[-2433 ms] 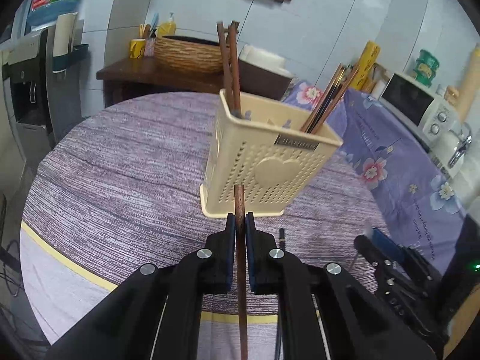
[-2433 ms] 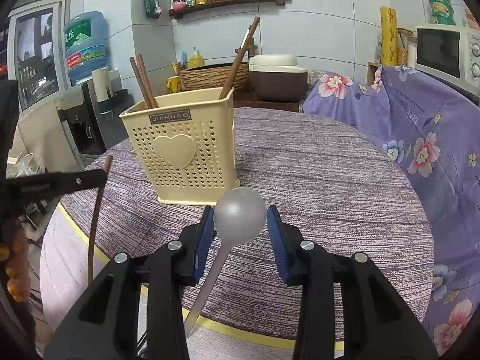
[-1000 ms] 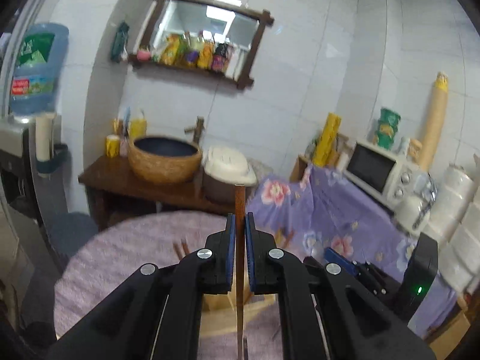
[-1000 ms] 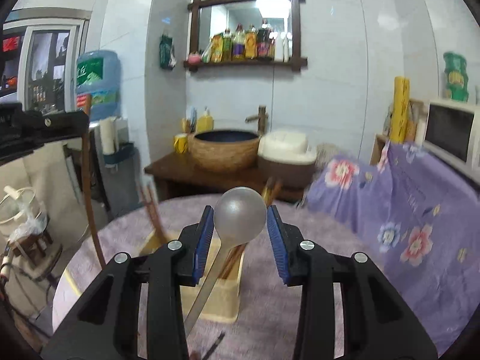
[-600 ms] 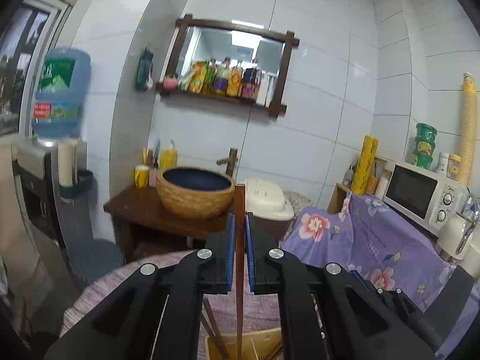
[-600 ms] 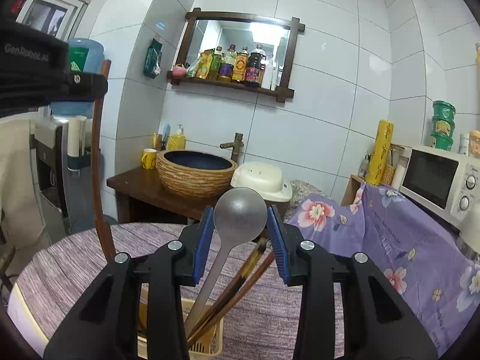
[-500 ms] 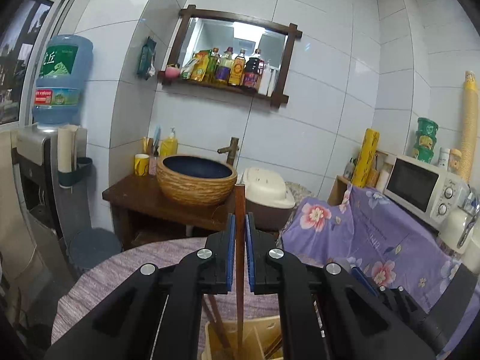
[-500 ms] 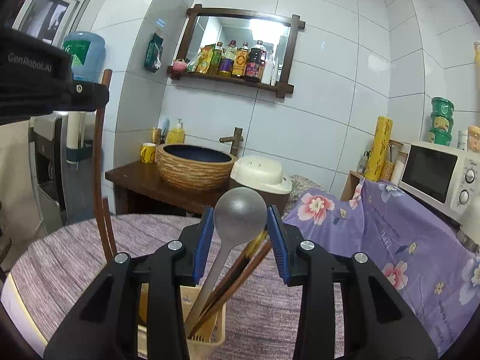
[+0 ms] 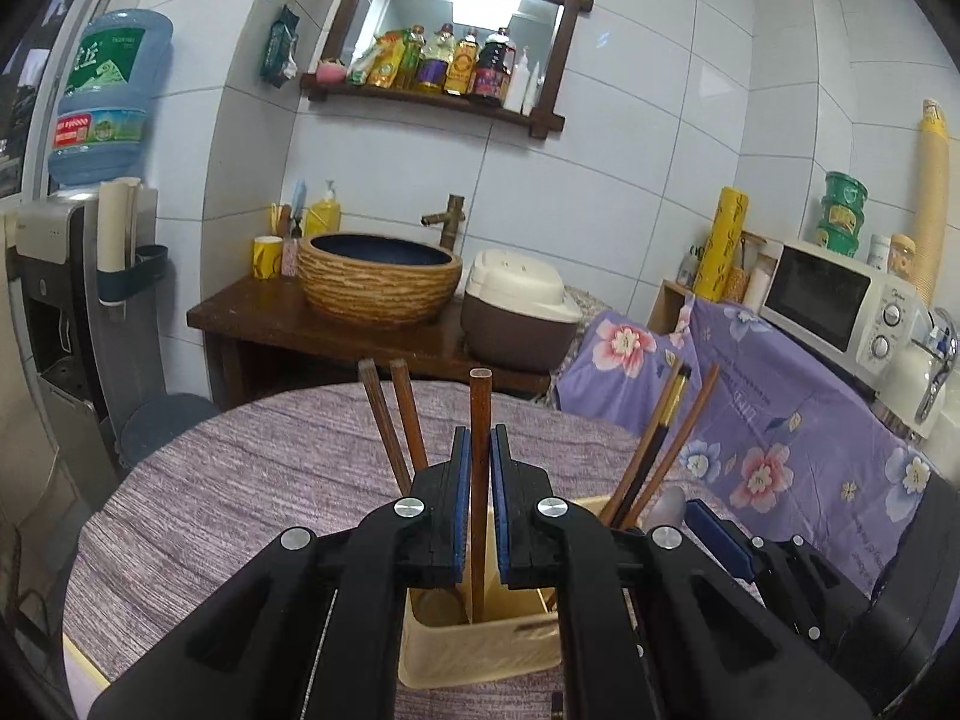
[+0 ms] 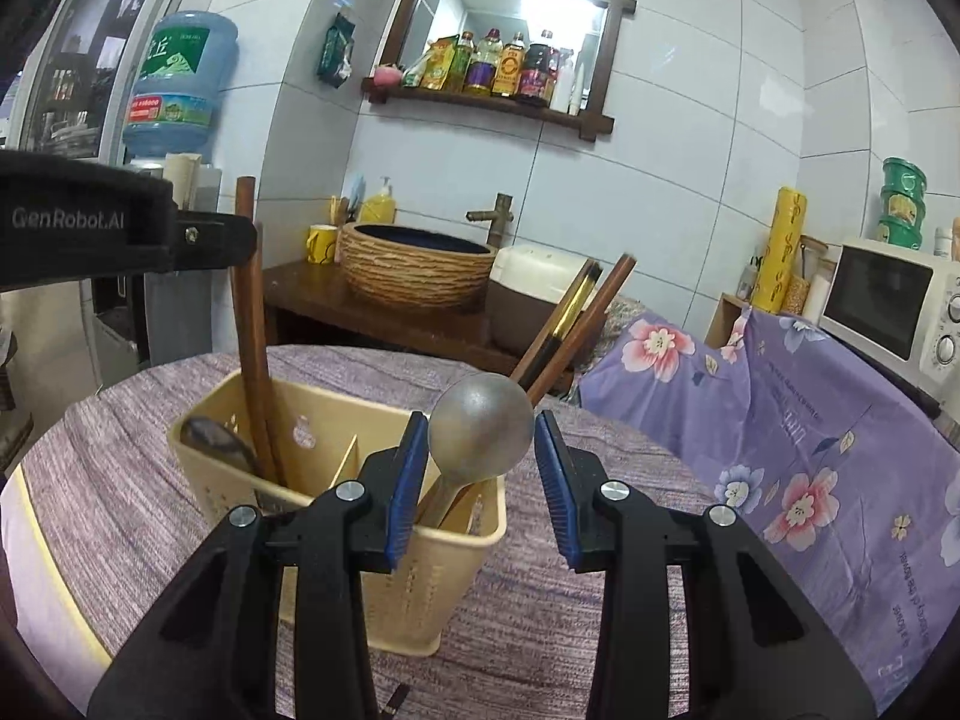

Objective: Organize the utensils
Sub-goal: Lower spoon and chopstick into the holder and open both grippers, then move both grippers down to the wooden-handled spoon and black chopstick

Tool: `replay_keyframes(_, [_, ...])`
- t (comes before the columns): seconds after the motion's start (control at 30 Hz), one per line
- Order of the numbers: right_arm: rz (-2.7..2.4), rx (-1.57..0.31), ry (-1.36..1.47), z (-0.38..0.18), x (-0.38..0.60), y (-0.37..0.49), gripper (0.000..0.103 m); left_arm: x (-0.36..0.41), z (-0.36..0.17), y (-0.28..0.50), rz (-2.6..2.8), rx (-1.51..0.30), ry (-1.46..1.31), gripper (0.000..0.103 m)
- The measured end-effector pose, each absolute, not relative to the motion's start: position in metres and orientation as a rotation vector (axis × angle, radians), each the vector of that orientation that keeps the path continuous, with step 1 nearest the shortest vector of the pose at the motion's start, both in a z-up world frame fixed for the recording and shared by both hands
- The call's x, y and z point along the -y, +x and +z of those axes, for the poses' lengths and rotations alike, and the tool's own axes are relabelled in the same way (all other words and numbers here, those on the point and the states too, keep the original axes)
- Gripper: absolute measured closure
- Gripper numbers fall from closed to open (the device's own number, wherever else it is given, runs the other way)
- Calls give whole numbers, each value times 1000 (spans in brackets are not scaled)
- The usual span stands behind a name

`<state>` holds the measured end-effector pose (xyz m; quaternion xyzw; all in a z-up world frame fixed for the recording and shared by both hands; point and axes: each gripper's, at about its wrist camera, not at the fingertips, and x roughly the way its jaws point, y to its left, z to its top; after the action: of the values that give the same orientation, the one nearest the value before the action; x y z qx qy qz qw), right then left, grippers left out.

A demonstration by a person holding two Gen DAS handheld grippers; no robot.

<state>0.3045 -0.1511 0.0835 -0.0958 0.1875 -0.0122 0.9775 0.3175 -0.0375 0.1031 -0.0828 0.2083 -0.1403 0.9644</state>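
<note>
Two tools in use over one cream perforated utensil caddy, which stands on the round counter with its purple woven cover. Left tool: clenched on one brown wooden chopstick, held upright, its lower end already inside the caddy's left compartment, beside what looks like a dark spoon bowl. Right tool: its blue pads sit either side of one metal spoon, bowl end up, handle running down into the right compartment; the pads appear to pinch the bowl at its widest part, so count this as a grip, though the contact is slight. Already stowed: two brown chopsticks leaning at the left, and several chopsticks, one dark with a gold band, leaning at the right. Risks noted: the spoon's rounded, smooth bowl gives the pads little purchase and could slip or swivel if lowered too fast; its handle could catch the divider or the leaning chopsticks and jam. The chopstick, if let go while still high, could drop hard and tip outward. With both tools close over one light caddy, a sideways nudge from either could shove or topple it.
</note>
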Motion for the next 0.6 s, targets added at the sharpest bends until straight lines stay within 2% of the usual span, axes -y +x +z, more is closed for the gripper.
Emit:
replay_keyframes(0.07, [-16,-393,-177,78,154,304,69,35,101,315,-291,-408,-165,95])
replay_keyframes(0.27, [10,-401,-130,75,161,300,68,32,98,314,-332,-448,-170,95])
replay_keyframes(0.33, [8,-401,-110,77,164,297,67,27,97,313,-335,-463,-195,88])
replay_keyframes(0.4, [7,-395,-93,78,168,290,59,20,96,307,-342,-466,-232,60])
replay_keyframes(0.47, [7,-390,-74,79,173,278,52,13,96,298,-349,-454,-262,57])
replay_keyframes(0.6, [32,-448,-29,73,180,257,52,5,89,275,-363,-466,-255,52])
